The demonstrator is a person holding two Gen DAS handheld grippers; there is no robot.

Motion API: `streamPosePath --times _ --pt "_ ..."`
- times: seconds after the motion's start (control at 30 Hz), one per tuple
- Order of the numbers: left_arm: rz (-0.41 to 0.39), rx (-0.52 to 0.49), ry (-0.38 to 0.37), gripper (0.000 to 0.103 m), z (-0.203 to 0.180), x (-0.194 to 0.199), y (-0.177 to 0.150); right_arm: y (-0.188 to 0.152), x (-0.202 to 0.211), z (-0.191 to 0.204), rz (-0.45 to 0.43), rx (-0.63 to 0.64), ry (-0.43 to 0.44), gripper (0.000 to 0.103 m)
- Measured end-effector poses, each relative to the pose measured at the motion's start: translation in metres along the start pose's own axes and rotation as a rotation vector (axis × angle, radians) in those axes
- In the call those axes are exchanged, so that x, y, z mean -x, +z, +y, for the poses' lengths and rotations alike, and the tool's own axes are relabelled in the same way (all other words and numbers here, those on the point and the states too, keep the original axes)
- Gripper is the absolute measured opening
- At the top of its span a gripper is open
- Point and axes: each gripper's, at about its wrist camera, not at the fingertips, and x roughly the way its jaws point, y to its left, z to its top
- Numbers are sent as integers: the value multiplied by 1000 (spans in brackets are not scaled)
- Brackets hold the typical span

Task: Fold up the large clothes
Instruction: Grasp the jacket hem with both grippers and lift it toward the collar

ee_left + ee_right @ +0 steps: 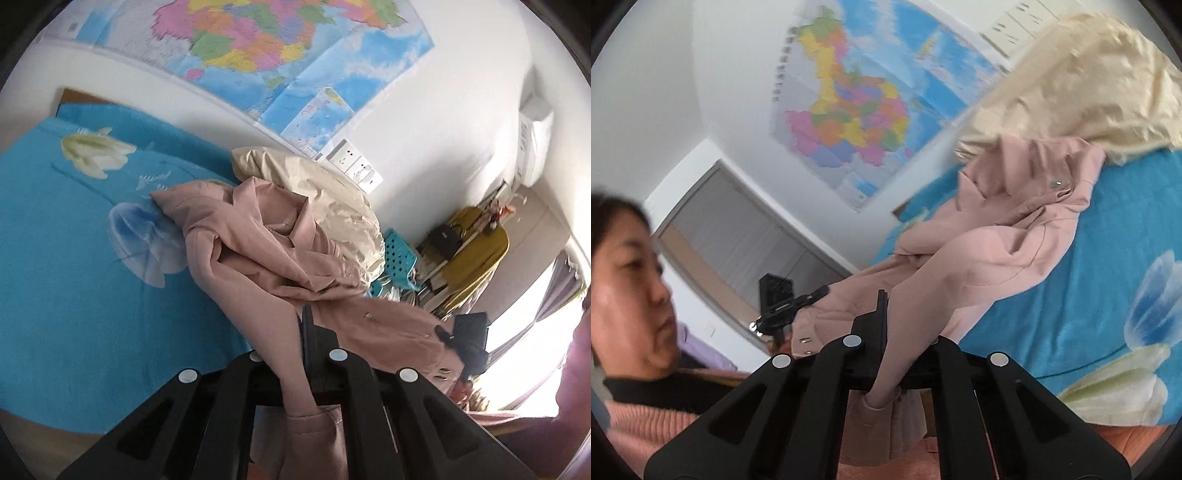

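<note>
The left wrist view shows the left gripper clamped on a fold of the pink coat, which trails up from the blue bedsheet; only here appears the cluttered shelf. The right wrist view shows the right gripper pinching another fold of the coat, and alone shows the person's face, blurred; the cream quilt is cut off.

Both wrist views look close along their jaws, tilted, sharing pink coat, bed and wall map.
</note>
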Motion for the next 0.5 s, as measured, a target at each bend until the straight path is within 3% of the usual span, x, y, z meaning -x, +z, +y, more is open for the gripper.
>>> streamPosePath --times 0.23,0.5 --pt "45 29 32 2 8 -17 53 51 -11 -33 -51 -136 -20 3" --pt "109 -16 121 2 13 -74 151 129 -41 -58 -65 -175 -61 4"
